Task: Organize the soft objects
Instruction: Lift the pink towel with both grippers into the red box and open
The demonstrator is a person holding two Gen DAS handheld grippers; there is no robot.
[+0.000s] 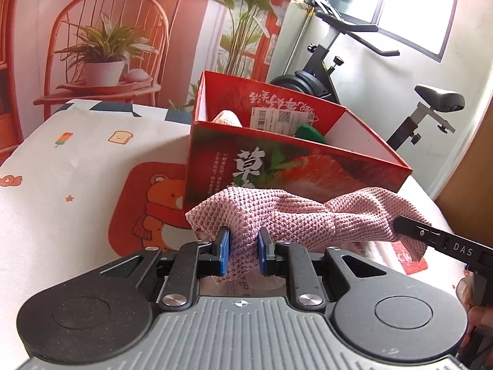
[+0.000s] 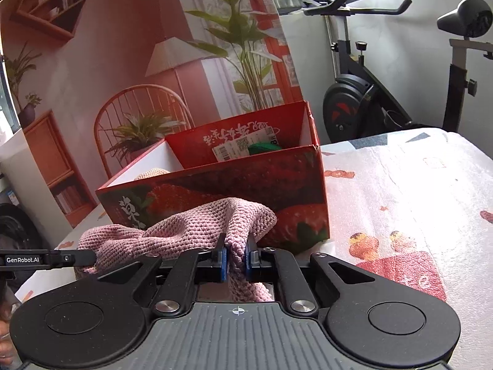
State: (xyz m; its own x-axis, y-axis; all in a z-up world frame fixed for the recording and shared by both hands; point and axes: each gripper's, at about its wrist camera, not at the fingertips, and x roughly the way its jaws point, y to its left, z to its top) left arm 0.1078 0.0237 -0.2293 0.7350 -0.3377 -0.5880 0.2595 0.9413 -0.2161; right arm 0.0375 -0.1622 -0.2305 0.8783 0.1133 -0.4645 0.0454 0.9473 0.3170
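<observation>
A pink knitted cloth (image 1: 277,215) hangs stretched between both grippers, just in front of the red strawberry box (image 1: 308,166). My left gripper (image 1: 244,254) is shut on the cloth's left end, its blue pads pinching a fold. In the left wrist view the right gripper (image 1: 400,226) reaches in from the right, its tips buried in the other end. In the right wrist view my right gripper (image 2: 236,262) is shut on the pink cloth (image 2: 197,228), and the left gripper's finger (image 2: 74,259) enters from the left. The box (image 2: 246,185) holds a cream knitted item (image 1: 226,117), a green soft item (image 1: 309,132) and a labelled packet (image 1: 279,118).
The box stands on a table under a white cartoon-print cloth (image 1: 77,169). An exercise bike (image 1: 354,71) stands behind the table by a window. A printed backdrop with a chair and plants (image 1: 104,52) lines the back. A person's hand (image 1: 474,311) shows at the right edge.
</observation>
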